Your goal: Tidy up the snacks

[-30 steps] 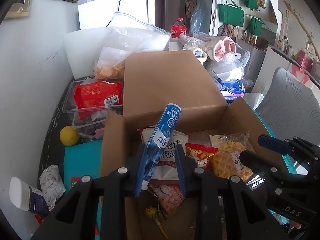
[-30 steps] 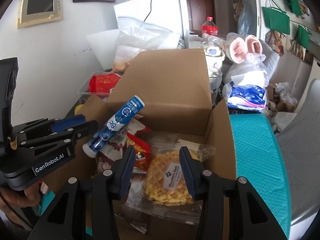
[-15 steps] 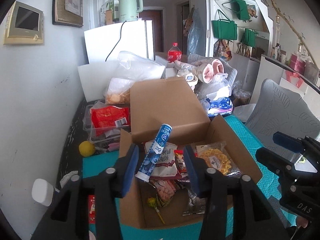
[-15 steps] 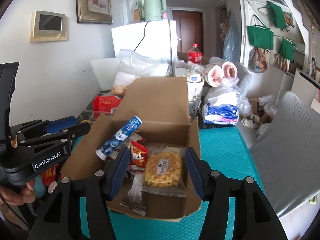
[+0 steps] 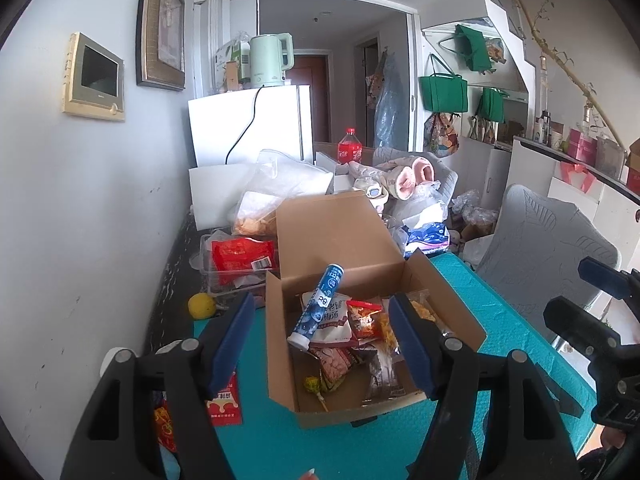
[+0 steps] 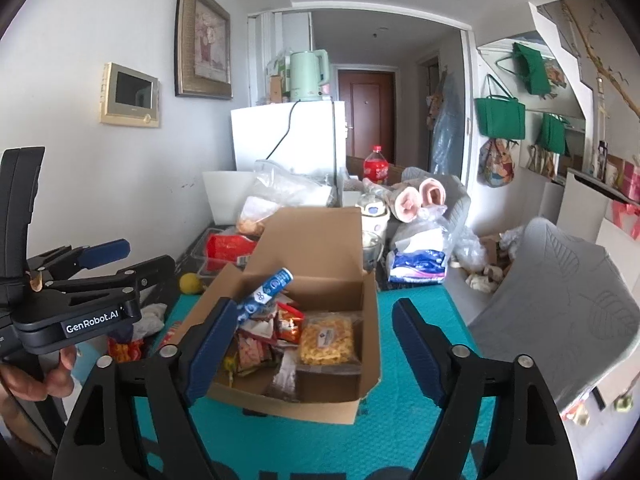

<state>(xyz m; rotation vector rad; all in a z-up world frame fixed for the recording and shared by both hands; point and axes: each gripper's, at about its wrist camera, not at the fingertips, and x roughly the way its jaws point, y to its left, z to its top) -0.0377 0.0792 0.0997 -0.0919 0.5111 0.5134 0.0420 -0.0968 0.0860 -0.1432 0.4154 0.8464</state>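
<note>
I'm facing a pale wall [image 6: 120,200] carrying a framed picture [image 6: 204,40] and a small intercom screen [image 6: 130,94]. Beyond the teal table's [image 6: 420,320] far edge a white fridge [image 6: 288,136] holds a mint kettle [image 6: 306,76]. A brown door [image 6: 370,112] closes the hallway; green bags [image 6: 500,118] hang rightward, above a grey chair [image 6: 560,312].

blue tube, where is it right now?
In both wrist views the blue tube lies tilted in the left part of the open cardboard box, resting on the snack packets, free of both grippers.
</note>
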